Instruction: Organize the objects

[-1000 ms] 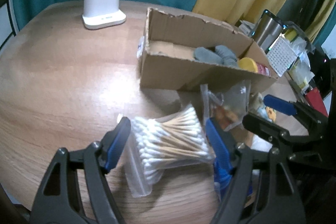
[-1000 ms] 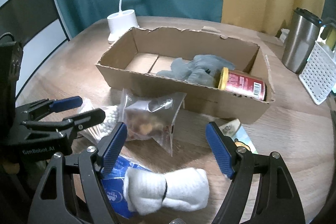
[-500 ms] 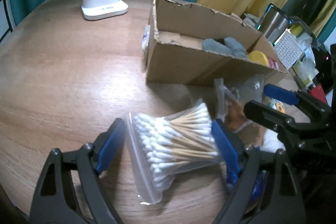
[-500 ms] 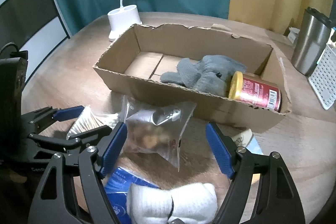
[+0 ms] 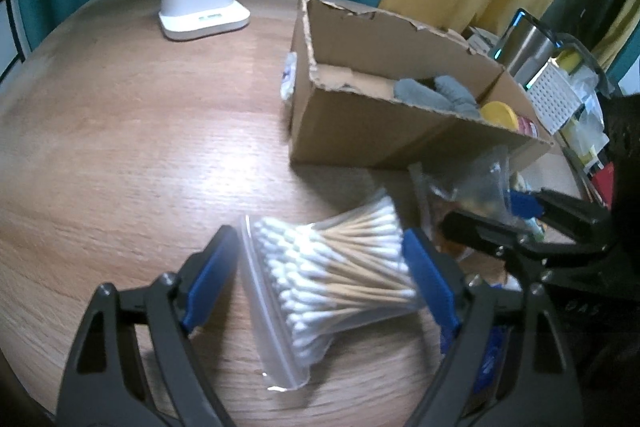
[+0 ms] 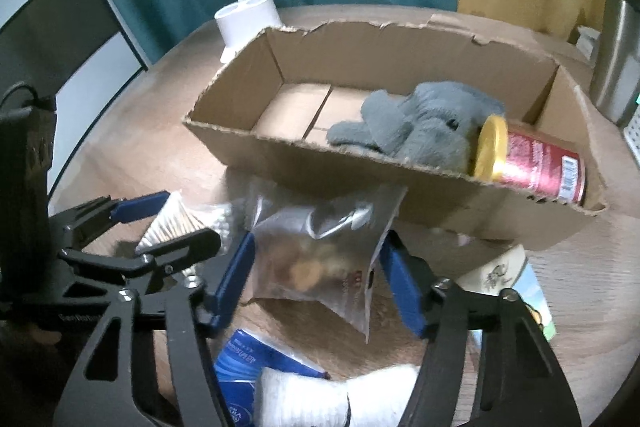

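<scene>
Cardboard box [image 6: 400, 163] on the wooden table [image 5: 120, 147] holds a grey plush toy [image 6: 424, 131] and a yellow-lidded red jar [image 6: 528, 163], label unreadable. Left gripper [image 5: 320, 275] straddles the swab bag [image 5: 332, 279], fingers wide. Right gripper [image 6: 320, 279] likewise brackets the snack bag [image 6: 316, 255], contact uncertain.

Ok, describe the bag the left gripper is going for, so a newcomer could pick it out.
Start at the cardboard box on the wooden table. In front of it, between the left gripper fingers, lies the clear zip bag of cotton swabs. Unlike the snack bag beside it, it holds white-tipped wooden sticks.
</scene>
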Demonstrator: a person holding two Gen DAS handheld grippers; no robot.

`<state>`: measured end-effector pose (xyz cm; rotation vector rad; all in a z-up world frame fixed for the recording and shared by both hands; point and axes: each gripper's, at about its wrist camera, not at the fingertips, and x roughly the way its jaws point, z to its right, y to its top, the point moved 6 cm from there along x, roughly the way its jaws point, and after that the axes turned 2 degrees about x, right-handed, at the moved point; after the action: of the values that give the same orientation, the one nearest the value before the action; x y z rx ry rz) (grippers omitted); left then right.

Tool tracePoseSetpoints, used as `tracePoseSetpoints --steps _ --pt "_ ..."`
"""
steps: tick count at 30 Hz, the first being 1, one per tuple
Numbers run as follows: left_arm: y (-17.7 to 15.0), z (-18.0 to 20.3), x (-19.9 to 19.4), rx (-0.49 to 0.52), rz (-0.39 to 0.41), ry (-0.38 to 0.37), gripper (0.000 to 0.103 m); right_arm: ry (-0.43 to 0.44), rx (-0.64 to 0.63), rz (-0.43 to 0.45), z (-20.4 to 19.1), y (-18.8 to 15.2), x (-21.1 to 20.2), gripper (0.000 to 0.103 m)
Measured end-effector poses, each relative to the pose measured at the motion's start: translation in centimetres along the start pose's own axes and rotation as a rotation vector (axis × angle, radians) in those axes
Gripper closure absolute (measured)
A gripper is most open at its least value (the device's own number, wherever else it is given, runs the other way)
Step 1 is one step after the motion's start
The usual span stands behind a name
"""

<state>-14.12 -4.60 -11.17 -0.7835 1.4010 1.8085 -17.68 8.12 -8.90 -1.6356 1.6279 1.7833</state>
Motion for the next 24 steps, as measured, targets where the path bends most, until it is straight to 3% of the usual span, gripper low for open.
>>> tracePoseSetpoints --steps 6,24 --pt "0.2 1.0 -0.1 0.017 0.006 0.008 0.017 0.008 -0.015 0.016 0.0 -0.3 -0.7 0.048" --pt "-0.1 3.1 1.6 0.132 -0.016 0.160 0.017 -0.026 0.025 0.104 2.6 -1.4 -5.0 0.048"
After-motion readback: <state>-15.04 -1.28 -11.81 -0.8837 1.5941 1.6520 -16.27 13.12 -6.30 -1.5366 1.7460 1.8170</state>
